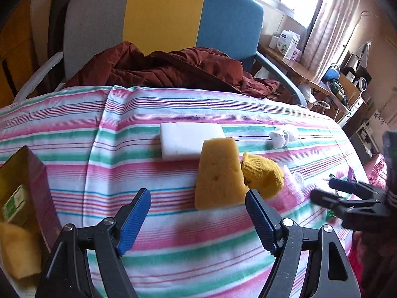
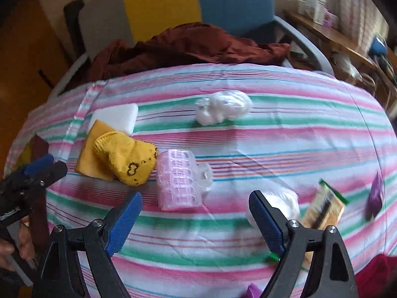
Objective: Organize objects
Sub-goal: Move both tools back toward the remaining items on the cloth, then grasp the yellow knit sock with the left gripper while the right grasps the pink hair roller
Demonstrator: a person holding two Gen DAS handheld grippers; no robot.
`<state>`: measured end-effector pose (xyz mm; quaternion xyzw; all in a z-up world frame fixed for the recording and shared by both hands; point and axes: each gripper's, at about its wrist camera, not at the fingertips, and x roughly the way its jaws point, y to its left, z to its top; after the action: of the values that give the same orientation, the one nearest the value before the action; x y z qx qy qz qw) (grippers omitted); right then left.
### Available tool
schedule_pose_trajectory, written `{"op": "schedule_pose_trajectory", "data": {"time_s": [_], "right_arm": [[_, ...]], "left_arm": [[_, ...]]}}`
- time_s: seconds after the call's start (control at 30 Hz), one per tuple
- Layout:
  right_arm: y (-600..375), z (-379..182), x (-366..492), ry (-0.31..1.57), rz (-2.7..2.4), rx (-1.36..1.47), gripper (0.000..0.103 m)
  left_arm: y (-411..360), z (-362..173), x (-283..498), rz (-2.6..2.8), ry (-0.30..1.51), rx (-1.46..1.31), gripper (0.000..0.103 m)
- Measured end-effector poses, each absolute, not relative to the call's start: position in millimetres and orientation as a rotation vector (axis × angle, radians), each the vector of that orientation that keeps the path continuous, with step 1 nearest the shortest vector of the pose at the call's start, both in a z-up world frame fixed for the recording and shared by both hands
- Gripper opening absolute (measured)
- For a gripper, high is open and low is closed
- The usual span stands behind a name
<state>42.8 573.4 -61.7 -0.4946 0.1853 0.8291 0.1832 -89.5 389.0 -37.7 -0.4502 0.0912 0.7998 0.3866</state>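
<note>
A cluttered room with curtained windows was seen behind a bench (image 1: pixel 173 260) covered by a pink, green and white striped cloth (image 2: pixel 273 136). Beyond its far edge stood a chair (image 1: pixel 163 17) with grey, yellow and blue back panels, and a dark red jacket (image 1: pixel 173 69) was heaped on its seat. At the bench's left edge an open box (image 1: pixel 37 186) was seen, with a yellowish item inside it.

On the cloth, a white foam block (image 1: pixel 183 139) lay flat toward the far side. A yellow sponge (image 1: pixel 218 173) was found just in front of it, overlapping its near corner. A yellow knitted sock (image 2: pixel 126 159) rested against the sponge's right side, partly over it. Just right of the sock lay a pink plastic clip (image 2: pixel 178 181), touching or almost touching it. A crumpled white plastic wad (image 2: pixel 223 108) lay apart, farther back on the cloth. Near the right edge, a green-edged packet (image 2: pixel 325 206) and a purple packet (image 2: pixel 376 193) were seen, both blurred.

The left gripper (image 1: pixel 198 221) was held above the cloth with its jaws spread wide and nothing between them; the sponge lay just beyond its fingertips. The right gripper (image 2: pixel 196 221) was likewise spread wide and empty, with the pink clip just ahead of it and a clear plastic bag (image 2: pixel 285 201) behind its right finger.
</note>
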Motion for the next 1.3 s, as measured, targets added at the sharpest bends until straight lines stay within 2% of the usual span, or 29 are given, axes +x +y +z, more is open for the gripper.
{"op": "schedule_pose_trajectory", "data": {"time_s": [0.17, 0.27, 0.5, 0.63, 0.77, 0.83, 1.1, 1.27, 1.3], "right_arm": [[568, -91, 11, 0.473, 2.337, -1.509, 0.089], [570, -102, 9, 0.447, 2.311, -1.544, 0.062], [586, -94, 30, 0.434, 2.248, -1.509, 0.061], [576, -82, 37, 0.394, 2.357, -1.533, 0.061], [564, -101, 39, 0.247, 2.261, -1.666, 0.058], [568, -102, 43, 0.251, 2.239, -1.669, 0.058], [576, -103, 52, 0.280, 2.233, -1.685, 0.058], [579, -103, 54, 0.288, 2.230, -1.692, 0.058], [579, -104, 54, 0.282, 2.228, -1.695, 0.058]], "left_arm": [[389, -38, -88, 2.040, 0.247, -1.114, 0.079], [388, -34, -82, 2.013, 0.260, -1.058, 0.079], [402, -33, -65, 1.894, 0.258, -1.025, 0.070], [413, -27, -56, 1.837, 0.246, -0.990, 0.069], [433, -25, -56, 1.776, 0.229, -0.999, 0.070], [443, -24, -52, 1.745, 0.236, -0.983, 0.070], [493, -43, -40, 1.651, 0.405, -0.948, 0.077], [501, -62, -36, 1.597, 0.447, -0.977, 0.073], [501, -64, -35, 1.591, 0.447, -0.975, 0.068]]}}
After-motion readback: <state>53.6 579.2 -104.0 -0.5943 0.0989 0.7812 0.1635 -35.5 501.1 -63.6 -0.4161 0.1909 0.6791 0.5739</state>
